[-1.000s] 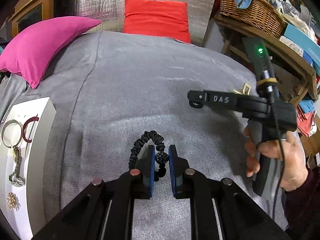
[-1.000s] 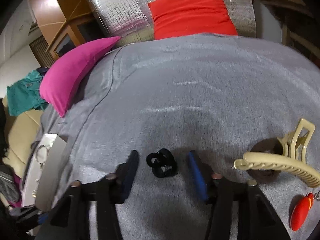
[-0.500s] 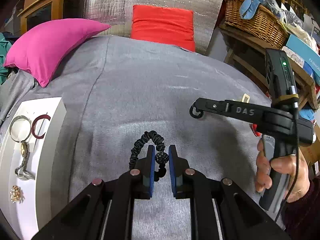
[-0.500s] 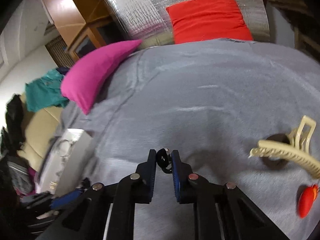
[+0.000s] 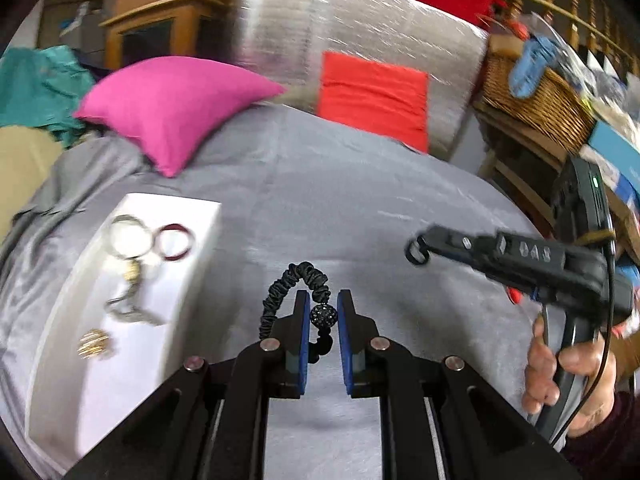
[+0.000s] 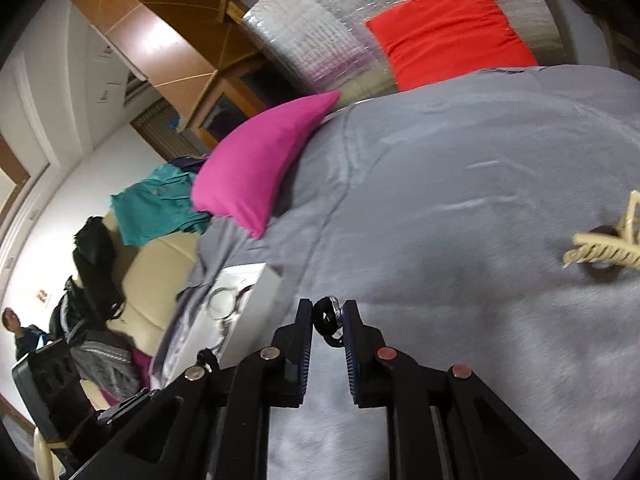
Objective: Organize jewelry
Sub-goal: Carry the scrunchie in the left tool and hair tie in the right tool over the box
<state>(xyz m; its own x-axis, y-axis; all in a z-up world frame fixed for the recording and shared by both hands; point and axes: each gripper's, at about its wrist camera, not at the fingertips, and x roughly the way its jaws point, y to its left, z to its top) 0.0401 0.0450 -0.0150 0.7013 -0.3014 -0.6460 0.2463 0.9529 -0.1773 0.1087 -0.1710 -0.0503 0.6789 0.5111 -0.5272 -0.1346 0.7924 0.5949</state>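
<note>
Both claws lifted, beaded bracelet (image 5: 298,292) loop pointing forward, ring (image 6: 329,317) upright.

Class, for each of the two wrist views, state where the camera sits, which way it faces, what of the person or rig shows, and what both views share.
Left wrist: sits behind the left gripper, facing up the grey bed; its fingers clamp a black beaded bracelet; the right gripper and right hand show.
Right wrist: sits behind the right gripper, tilted, facing leftward across the bed; its fingers pinch a small black ring.
Shared: white tray, pink pillow, red cushion.
</note>
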